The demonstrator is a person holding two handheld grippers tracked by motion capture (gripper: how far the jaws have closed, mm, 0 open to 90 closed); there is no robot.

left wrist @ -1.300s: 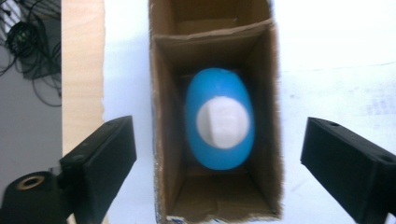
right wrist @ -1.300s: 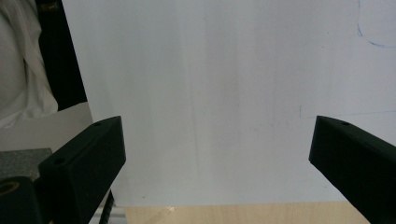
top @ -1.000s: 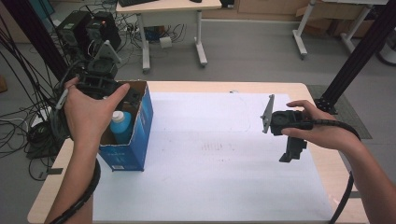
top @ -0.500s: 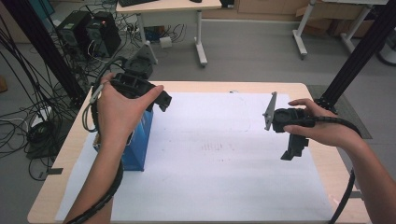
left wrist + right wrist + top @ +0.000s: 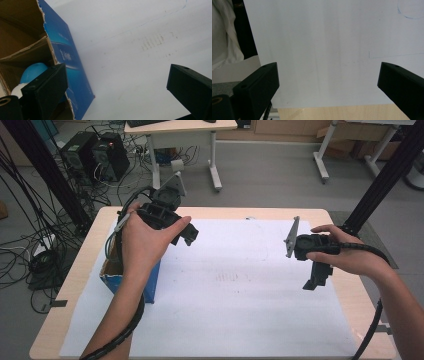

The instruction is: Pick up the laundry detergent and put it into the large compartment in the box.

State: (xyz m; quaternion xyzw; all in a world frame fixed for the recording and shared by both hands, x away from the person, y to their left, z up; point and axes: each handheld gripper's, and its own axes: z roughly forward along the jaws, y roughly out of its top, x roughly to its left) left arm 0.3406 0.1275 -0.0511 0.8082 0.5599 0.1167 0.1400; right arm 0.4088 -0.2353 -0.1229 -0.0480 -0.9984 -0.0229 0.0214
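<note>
Left gripper view showed our left gripper spread wide, empty, beside the blue box; right gripper likewise released

The torn blue cardboard box at the frame's left looks glossy outside, raw brown and matt inside. A smooth white paper sheet covers the pale wood-grain table. The left gripper has matt black plastic jaws.

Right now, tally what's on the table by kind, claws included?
Claws: 2, left claw and right claw, both open, held over the table
Boxes: 1, blue box, top open
Bottles: 1, blue bottle with white cap, in the box
Sheets: 1, white sheet covering the table
Total: 5
</note>
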